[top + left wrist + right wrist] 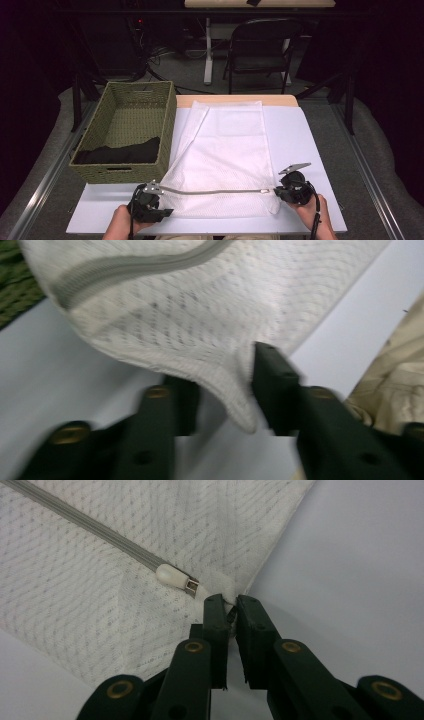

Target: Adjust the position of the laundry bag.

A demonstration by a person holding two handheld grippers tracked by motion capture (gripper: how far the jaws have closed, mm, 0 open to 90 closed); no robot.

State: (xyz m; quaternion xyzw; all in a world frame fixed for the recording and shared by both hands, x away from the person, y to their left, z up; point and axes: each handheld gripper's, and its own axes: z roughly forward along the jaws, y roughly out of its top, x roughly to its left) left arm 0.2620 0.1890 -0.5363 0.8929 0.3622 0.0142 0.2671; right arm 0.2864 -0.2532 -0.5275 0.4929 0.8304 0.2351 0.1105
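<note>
From the high view, I am holding my left gripper (148,196) at the near left corner of the white mesh laundry bag (222,155), which is lying flat on the white table top (310,150). My right gripper (292,190) is sitting at the bag's near right corner. A grey zipper (215,191) is running across the bag's near edge between the two grippers. Just beside the bag's left edge a green woven basket (127,131) is standing, and a dark folded cloth (120,151) is lying inside it at its near end; the rest of its floor is showing bare weave. Beyond the bag's far edge a folding chair (260,47) is standing on the floor.

In the left gripper view, my jaws are standing apart with the hemmed corner of the mesh bag (200,325) hanging down between them; the right finger (272,377) is touching the cloth while the left one is staying clear of it.

In the right gripper view, my jaws are pinching together on the bag's corner (150,555), just beside the white zipper pull (175,577) at the zipper's end.
</note>
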